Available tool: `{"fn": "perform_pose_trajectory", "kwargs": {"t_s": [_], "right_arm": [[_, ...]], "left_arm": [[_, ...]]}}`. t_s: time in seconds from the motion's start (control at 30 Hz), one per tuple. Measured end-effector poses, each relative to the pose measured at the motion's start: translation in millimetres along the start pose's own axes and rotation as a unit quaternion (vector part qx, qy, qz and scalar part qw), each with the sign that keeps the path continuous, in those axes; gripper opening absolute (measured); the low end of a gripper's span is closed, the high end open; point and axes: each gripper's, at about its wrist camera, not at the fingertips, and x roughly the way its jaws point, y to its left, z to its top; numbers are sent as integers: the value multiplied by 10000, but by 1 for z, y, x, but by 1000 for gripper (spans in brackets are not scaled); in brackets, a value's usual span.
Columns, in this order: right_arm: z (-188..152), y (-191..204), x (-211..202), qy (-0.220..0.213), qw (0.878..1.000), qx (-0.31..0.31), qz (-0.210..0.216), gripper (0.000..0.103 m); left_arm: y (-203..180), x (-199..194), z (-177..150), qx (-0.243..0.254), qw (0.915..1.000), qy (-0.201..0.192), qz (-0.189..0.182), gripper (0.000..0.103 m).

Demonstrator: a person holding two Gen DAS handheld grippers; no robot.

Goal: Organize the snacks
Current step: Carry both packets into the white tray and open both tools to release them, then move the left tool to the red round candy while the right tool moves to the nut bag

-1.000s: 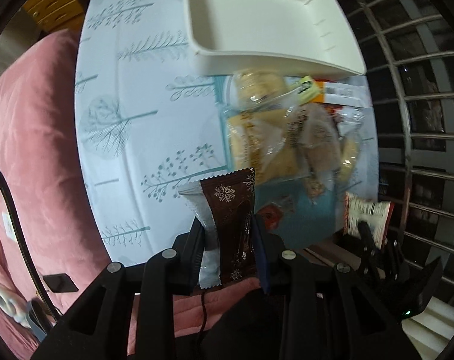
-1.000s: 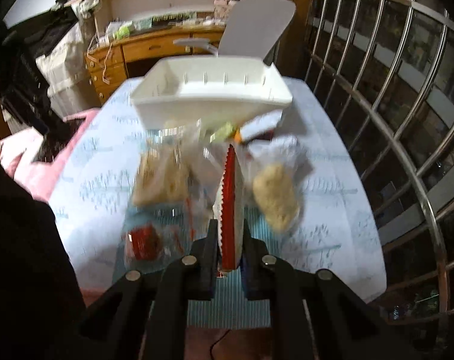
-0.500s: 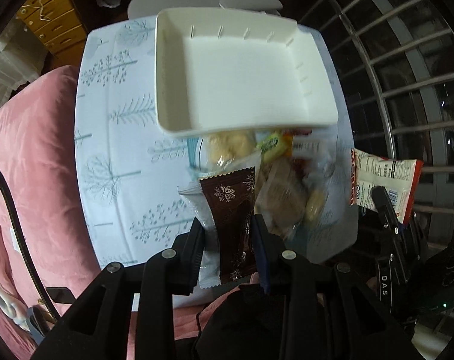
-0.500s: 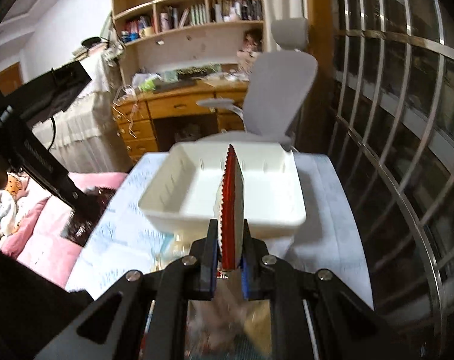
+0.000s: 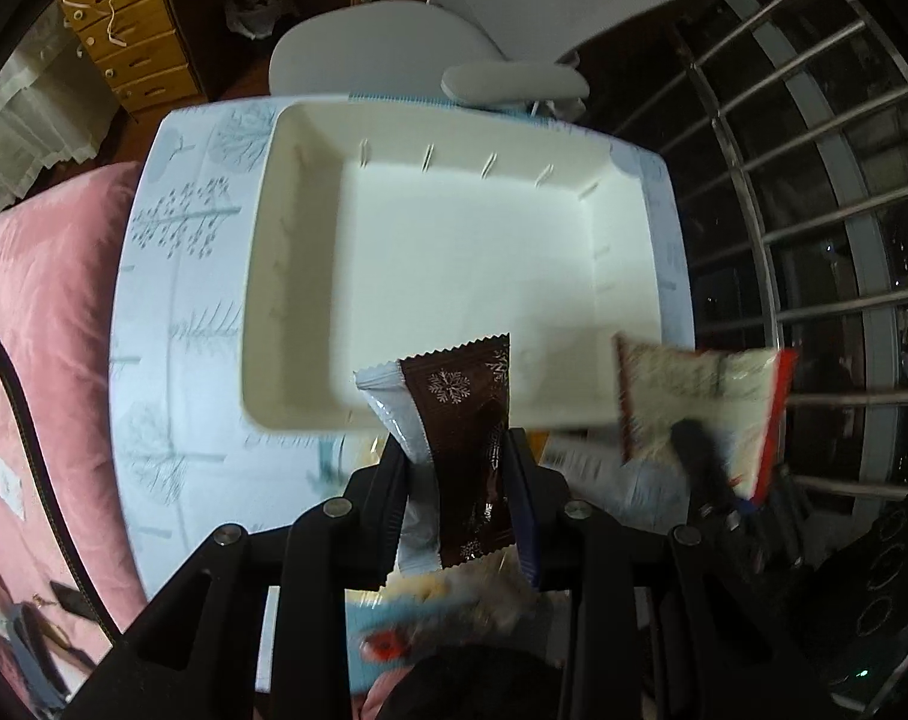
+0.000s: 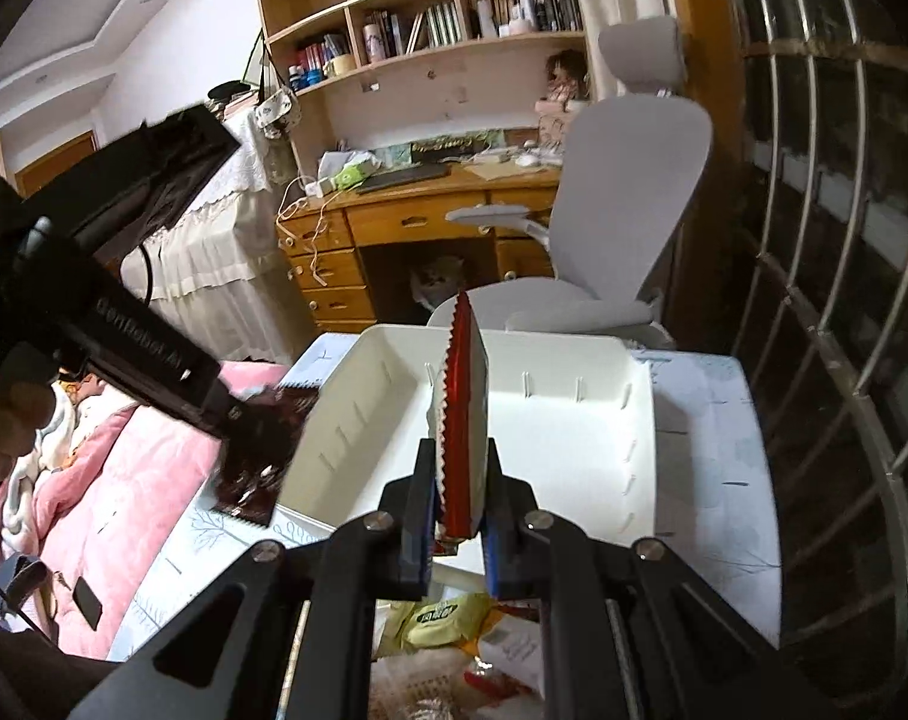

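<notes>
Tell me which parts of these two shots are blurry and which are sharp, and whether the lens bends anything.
Left wrist view: the brown packet in the left tongs is sharp, while the red-edged packet and the white tray's near rim smear. Right wrist view: the red-edged packet is crisp, the brown packet blurred. The fisheye bows the window bars in both.

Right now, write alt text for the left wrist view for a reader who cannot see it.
The left hand-held gripper grips a brown snack packet above the near edge of an empty white tray on a tree-print tablecloth. At right, the right hand-held gripper holds a red-edged snack packet; more snacks lie below.
</notes>
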Motion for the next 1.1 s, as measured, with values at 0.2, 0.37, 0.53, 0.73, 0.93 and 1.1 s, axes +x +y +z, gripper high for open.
{"fn": "perform_pose_trajectory", "kwargs": {"t_s": [0.2, 0.37, 0.53, 0.73, 0.93, 1.1], "right_arm": [[-5, -18, 29, 259, 9992, 283, 98, 12], [-13, -32, 46, 401, 9977, 532, -160, 13], [-19, -50, 53, 656, 9925, 1007, -237, 58], [-22, -62, 50, 755, 9871, 1349, -420, 59], [-29, -62, 44, 1003, 9807, 1624, -429, 59], [-37, -53, 28, 1034, 9760, 1889, -327, 59]], "left_arm": [[-12, 25, 23, 233, 9986, -485, -7, 29], [-9, 49, 26, 216, 9972, -677, -222, 33], [-6, 55, 23, 152, 9970, -757, -108, 58], [6, 46, 12, -112, 9962, -869, 12, 58], [15, 27, -5, -130, 9942, -1063, 29, 58], [23, 13, -26, -170, 9933, -1140, -28, 58]]}}
